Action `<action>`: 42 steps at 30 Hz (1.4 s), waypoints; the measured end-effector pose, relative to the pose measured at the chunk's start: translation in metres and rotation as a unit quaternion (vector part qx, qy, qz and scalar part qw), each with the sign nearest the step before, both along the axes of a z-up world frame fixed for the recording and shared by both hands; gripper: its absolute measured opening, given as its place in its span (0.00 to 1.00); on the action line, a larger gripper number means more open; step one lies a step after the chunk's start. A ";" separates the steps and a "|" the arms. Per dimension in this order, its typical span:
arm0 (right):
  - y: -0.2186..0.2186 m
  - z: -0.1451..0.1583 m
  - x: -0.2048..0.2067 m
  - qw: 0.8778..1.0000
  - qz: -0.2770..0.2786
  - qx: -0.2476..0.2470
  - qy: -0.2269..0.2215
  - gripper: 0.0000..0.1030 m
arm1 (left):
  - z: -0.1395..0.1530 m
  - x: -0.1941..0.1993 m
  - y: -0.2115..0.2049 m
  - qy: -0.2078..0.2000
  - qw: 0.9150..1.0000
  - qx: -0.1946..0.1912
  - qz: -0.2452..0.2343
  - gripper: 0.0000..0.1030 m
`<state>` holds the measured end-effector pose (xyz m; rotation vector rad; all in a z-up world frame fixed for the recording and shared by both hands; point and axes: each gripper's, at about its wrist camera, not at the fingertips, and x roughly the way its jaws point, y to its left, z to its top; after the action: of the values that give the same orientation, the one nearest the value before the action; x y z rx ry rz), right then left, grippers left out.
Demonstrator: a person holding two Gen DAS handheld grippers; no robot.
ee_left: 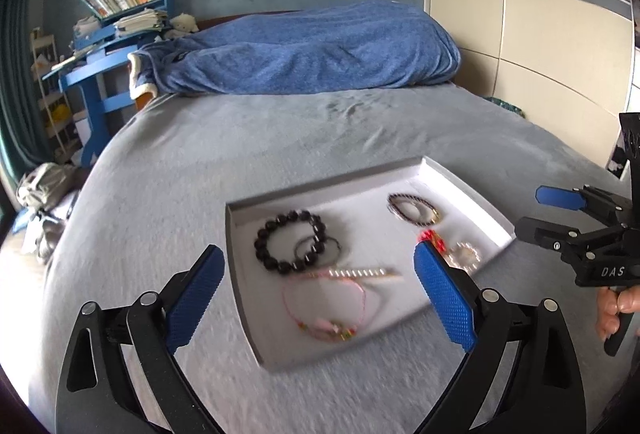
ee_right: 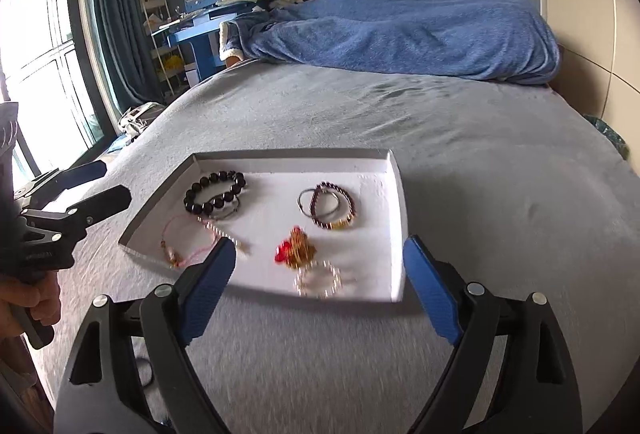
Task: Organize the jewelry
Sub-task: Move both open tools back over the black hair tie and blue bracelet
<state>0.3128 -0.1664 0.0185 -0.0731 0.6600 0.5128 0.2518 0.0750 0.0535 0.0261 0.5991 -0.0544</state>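
A shallow white cardboard tray (ee_right: pixel 394 194) lies on the grey bed cover (ee_right: pixel 500 174). In it, a black bead bracelet (ee_right: pixel 214 192) sits far left, a dark purple bead bracelet (ee_right: pixel 332 206) far right, a pink cord bracelet (ee_right: pixel 188 242) near left, and a red and gold charm (ee_right: pixel 296 250) beside a pale pearl ring bracelet (ee_right: pixel 318 280) near right. The left tool (ee_left: pixel 316 290) and right tool (ee_right: pixel 320 282) both hover spread wide above the tray's near edge, gripping nothing.

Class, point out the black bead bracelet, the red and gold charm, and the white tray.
black bead bracelet (ee_right: pixel 200 190), right wrist view, on its left beads.
red and gold charm (ee_right: pixel 298 248), right wrist view, gold middle.
white tray (ee_right: pixel 396 186), right wrist view, right wall.
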 end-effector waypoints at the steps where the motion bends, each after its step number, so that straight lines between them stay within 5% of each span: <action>1: -0.002 -0.001 -0.004 1.000 -0.002 0.000 0.000 0.83 | -0.002 -0.007 -0.001 0.000 1.000 0.000 0.000 0.92; 31: -0.064 -0.060 -0.081 0.998 -0.042 0.004 0.036 0.88 | -0.066 -0.096 -0.024 0.058 0.998 -0.034 -0.011 0.92; 42: -0.043 -0.066 -0.096 0.999 0.007 -0.027 0.033 0.74 | -0.075 -0.106 -0.031 0.081 0.995 -0.042 -0.031 0.91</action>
<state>0.2169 -0.2097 -0.0474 -0.1122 0.7385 0.5115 0.1457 0.0439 -0.0218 -0.0411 0.7586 -0.1429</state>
